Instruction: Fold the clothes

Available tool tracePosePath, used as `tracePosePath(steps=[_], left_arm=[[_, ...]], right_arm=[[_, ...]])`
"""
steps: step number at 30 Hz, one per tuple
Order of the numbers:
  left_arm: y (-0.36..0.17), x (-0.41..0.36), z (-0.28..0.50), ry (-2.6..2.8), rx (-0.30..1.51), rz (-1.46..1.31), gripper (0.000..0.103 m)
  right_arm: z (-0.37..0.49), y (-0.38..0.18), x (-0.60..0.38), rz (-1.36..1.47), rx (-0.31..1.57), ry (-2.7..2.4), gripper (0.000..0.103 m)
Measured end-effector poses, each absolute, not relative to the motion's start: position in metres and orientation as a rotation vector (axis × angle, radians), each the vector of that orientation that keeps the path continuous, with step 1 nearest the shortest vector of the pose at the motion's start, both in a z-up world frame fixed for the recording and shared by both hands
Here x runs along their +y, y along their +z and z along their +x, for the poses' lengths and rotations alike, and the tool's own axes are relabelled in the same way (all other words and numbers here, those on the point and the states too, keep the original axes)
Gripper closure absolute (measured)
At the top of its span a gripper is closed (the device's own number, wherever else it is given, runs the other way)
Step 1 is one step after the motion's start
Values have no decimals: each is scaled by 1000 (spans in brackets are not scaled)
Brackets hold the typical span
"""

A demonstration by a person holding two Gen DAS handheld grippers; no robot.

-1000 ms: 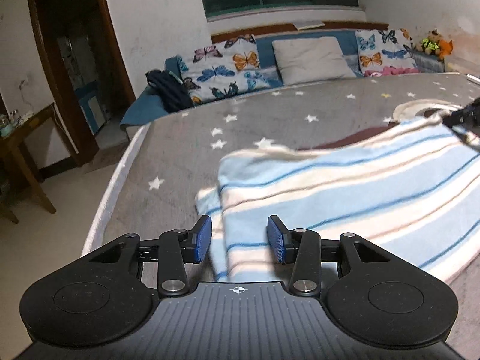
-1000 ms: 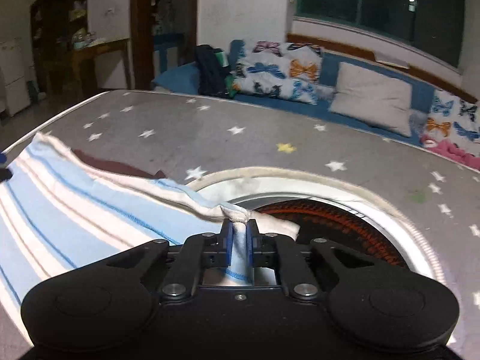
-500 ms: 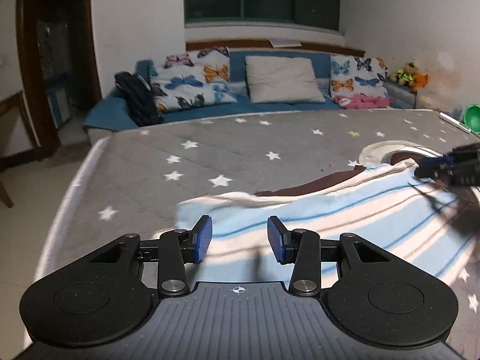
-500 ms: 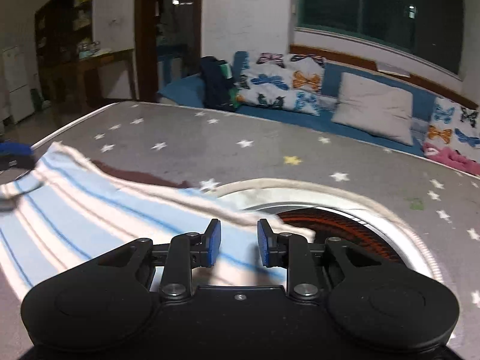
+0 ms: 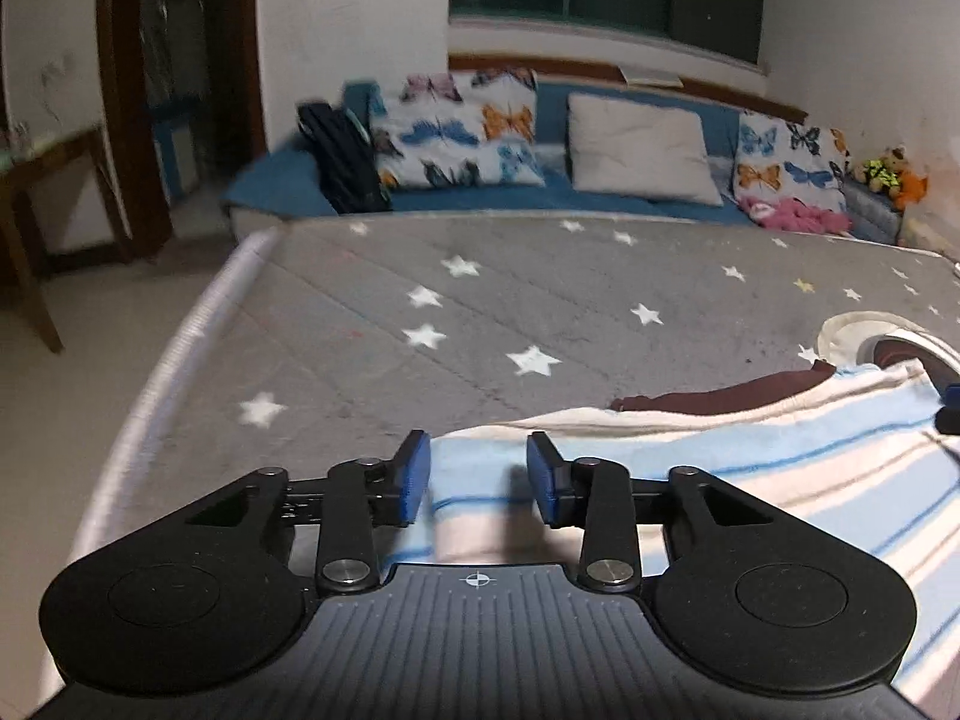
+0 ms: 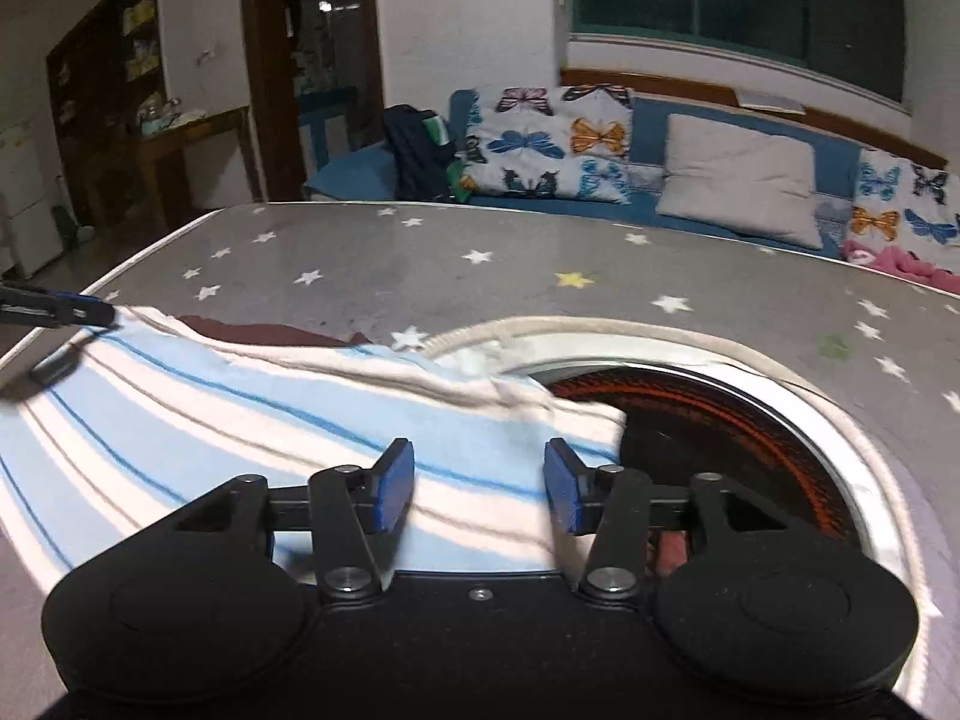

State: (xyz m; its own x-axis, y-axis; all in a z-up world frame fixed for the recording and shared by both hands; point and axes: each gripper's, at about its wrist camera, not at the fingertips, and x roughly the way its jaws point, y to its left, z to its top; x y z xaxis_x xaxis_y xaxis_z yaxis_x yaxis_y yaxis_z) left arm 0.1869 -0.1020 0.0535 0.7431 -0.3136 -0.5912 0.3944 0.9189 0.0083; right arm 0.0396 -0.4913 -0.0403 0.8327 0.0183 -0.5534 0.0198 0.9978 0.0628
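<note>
Where a second ago the right gripper (image 6: 479,483) pinched the far right corner of the striped garment (image 6: 252,420), it now stands released, pads wide apart above the cloth; the left gripper (image 5: 478,477) is likewise open over the left end, gripping nothing. Garment lies spread flat across the near edge of the star-print mattress (image 5: 540,294), dark maroon cloth (image 5: 720,393) showing under its far hem, right end lapping the round mat (image 6: 708,420). Judgement: a fold or spread has just been laid down and let go; new grasp points come next.
</note>
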Motion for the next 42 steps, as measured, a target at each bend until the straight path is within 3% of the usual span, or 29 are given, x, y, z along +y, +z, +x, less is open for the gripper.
tracePosePath(steps=[2,7,11,15,24,27,28,30,31,42], left_arm=[[59,-87,166,-380,621,131,55],[54,-72,142,-352,658,127,53],[49,-69,136,-340,677,123,45],[41,-72,134,-360,711,108,45],[33,-71,137,-373,762,23,46],[33,-74,137,-390,767,6,55],[33,-75,137,-396,769,0,65],[35,-77,136,-402,768,-11,75],[37,-77,135,-399,761,-11,88],[109,-85,143,-434,586,-22,93]], right_arm=[[35,-41,-495,80,590,-9,43],[19,-49,-503,137,614,-15,42],[17,-53,-504,196,615,-5,42],[18,-54,-498,210,621,29,42],[20,-49,-489,219,627,47,77],[19,-47,-487,212,622,55,84],[18,-46,-487,210,621,58,87],[18,-43,-485,206,615,60,88],[17,-42,-485,205,612,59,89],[29,17,-464,76,506,95,92]])
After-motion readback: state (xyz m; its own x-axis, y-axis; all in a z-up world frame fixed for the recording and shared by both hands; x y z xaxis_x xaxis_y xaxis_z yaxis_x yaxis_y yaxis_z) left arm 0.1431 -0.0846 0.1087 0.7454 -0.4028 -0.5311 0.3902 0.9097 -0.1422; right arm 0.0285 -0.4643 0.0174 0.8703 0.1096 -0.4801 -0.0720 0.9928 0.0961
